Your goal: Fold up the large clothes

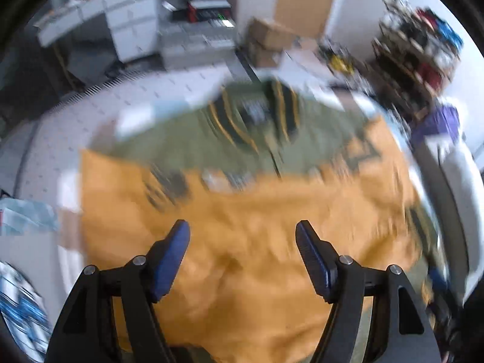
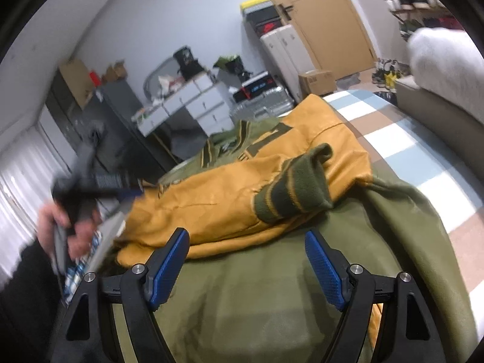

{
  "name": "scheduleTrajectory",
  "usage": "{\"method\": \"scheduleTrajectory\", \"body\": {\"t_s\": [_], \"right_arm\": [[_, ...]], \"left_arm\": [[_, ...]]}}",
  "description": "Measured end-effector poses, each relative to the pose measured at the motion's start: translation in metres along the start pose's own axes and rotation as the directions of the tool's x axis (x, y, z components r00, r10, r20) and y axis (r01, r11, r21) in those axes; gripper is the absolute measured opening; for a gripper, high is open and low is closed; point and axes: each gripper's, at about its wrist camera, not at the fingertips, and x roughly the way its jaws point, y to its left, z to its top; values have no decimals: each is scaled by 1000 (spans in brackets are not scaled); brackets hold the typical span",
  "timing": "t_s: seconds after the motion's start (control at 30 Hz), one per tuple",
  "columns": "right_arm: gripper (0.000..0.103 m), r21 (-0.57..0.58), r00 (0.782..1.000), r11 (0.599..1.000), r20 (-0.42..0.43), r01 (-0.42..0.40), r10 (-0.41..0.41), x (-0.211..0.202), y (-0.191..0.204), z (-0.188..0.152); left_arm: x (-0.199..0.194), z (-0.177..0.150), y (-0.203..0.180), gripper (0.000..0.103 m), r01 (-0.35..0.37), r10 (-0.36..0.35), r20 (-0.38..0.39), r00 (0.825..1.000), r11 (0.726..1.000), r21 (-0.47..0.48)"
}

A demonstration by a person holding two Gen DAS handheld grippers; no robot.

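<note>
I hold both grippers, left gripper and right gripper, spread and empty over the green-and-mustard varsity jacket on the checked bed, its cuffed sleeve just ahead of my right.

Both grippers hang clear above the jacket — its folded sleeve and ribbed cuff lie ahead.

motion-blurred jacket in left wrist view; left gripper a smear in right view
</note>
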Motion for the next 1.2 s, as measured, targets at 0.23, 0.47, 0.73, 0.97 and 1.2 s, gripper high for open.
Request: {"method": "scheduleTrajectory", "body": {"t_s": [0.23, 0.47, 0.73, 0.97, 1.2], "right_arm": [[80, -33, 996, 995, 9, -89, 89, 19, 22, 50], [80, 16, 984, 984, -18, -175, 175, 62, -4, 24], [80, 69, 974, 971, -4, -227, 228, 61, -18, 22], [80, 59, 974, 972, 3, -227, 227, 60, -16, 24], [79, -15, 998, 999, -48, -52, 51, 40, 18, 73]], "left_arm": [[44, 79, 4, 79, -78, 77, -33, 996, 996, -32], [121, 120, 0, 79, -90, 85, -125, 988, 995, -32], [158, 126, 19, 42, -58, 37, -192, 981, 993, -105], [116, 119, 6, 4, -56, 53, -107, 993, 998, -26], [76, 90, 4, 4, 4, -4, -45, 999, 1000, 14]]}}
